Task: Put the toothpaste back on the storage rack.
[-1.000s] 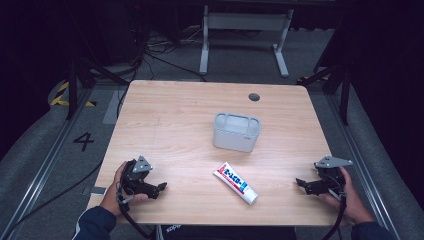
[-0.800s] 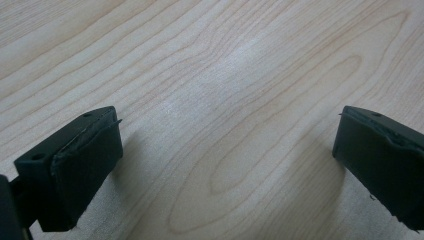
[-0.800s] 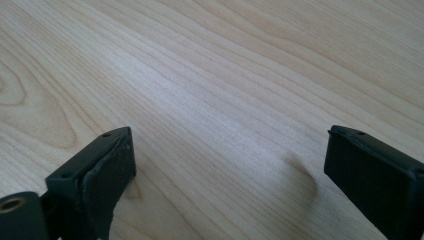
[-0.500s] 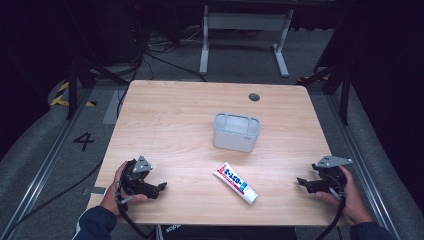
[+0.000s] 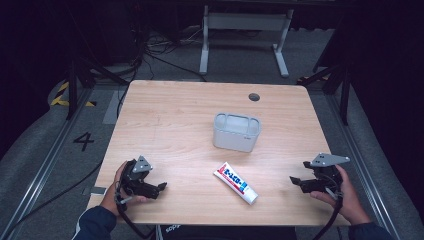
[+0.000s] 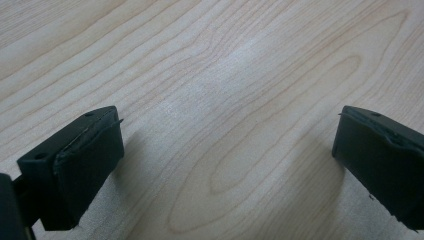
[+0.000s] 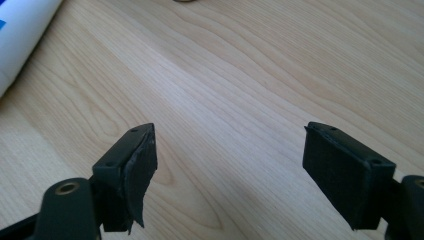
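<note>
Left gripper (image 5: pixel 161 187), lower left of the high view: resting low over the table (image 5: pixel 170 115), jaws standing wide apart with bare wood between them, gripping nothing. Toothpaste tube (image 5: pixel 236 183), lower centre: lying flat on the table, well apart from both grippers and just in front of the grey box (image 5: pixel 236 132); its long axis is running diagonally from upper left to lower right of the frame, cap end pointing lower right, flat crimped end pointing upper left. Right gripper (image 5: pixel 295 181), lower right: hovering beside the table edge, jaws partly open and having just been closing, nothing between them. Risk, as judged: the jaws are narrowing before reaching the tube, so a pinch across its soft body may be squeezing or skidding it; a grip taken off-centre may be letting it swing or droop, and it may be knocking the box.
</note>
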A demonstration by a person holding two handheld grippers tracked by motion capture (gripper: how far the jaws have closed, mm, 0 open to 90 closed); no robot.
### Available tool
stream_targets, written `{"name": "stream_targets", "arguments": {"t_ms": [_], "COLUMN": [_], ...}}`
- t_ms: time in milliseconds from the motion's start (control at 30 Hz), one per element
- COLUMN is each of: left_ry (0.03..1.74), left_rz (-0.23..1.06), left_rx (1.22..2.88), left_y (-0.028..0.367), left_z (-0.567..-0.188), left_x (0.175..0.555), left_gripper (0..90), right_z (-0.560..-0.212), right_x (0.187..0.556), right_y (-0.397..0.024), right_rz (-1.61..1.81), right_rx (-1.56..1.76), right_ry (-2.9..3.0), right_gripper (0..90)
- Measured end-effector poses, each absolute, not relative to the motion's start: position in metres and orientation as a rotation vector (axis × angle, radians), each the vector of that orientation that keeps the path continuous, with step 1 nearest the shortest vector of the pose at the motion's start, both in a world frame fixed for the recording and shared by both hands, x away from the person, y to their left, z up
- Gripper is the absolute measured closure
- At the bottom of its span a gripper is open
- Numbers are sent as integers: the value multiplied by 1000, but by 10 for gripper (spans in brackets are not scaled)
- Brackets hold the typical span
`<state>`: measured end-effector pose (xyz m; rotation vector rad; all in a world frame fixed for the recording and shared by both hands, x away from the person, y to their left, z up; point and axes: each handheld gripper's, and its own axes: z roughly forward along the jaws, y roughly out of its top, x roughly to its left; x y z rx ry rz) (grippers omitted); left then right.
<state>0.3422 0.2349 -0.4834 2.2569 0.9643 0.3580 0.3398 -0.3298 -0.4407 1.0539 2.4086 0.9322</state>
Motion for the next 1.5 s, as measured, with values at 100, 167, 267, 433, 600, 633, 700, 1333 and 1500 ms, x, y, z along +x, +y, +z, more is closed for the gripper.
{"name": "stream_targets", "arguments": {"t_ms": [100, 167, 267, 433, 600, 633, 700, 1333, 1500], "left_ry": [968, 972, 977, 972, 972, 972, 974, 978, 979], "left_rz": [353, 355, 349, 351, 351, 351, 352, 355, 355], "left_rx": [2257, 2256, 2256, 2257, 2255, 2255, 2255, 2254, 2254], "left_y": [235, 235, 235, 235, 235, 235, 235, 235, 235], "left_z": [-483, -483, -483, -483, -483, -483, -483, -483, -483], "left_x": [342, 342, 341, 341, 341, 341, 341, 340, 340], "left_gripper": [6, 6, 8, 11, 12, 12, 12, 12, 12], "right_z": [-438, -437, -435, -430, -427, -427, -426, -424, -426], "right_x": [340, 340, 341, 342, 343, 343, 343, 346, 345], "right_y": [-320, -317, -309, -297, -284, -281, -277, -228, -213], "right_rz": [899, 885, 888, 903, 907, 906, 903, 907, 906], "right_rx": [1032, 1013, 985, 950, 911, 900, 890, 767, 742], "right_ry": [2428, 2433, 2451, 2463, 2483, 2487, 2497, 2581, 2606], "right_gripper": [248, 251, 254, 255, 258, 258, 258, 269, 269]}}
